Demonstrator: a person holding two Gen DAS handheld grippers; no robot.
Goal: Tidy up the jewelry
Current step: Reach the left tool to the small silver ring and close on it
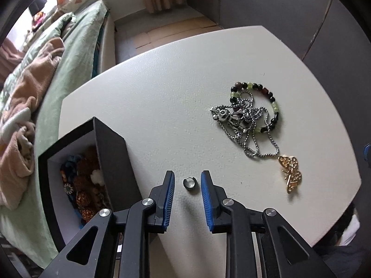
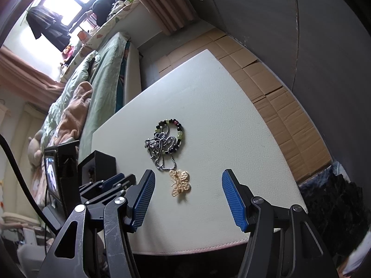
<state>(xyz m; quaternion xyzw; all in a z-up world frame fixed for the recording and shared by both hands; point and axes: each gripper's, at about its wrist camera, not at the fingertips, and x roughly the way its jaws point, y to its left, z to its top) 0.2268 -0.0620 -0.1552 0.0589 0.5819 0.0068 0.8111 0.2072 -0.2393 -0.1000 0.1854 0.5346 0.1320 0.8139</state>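
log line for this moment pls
left gripper open around ring | right gripper open, above butterfly pendant | chain tangled over bead bracelet | box open

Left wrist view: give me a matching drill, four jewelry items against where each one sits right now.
Items:
1. small silver metal ring
2. gold butterfly pendant
3. dark and green beaded bracelet
4. brown and blue beaded pieces

Places:
A. inside the open black box
B. between the open left claw fingers, untouched
C. on the white table, partly under the tangled silver chain
D. at the near end of the chain, toward the table's right edge

Pairs: 1-B, 2-D, 3-C, 4-A
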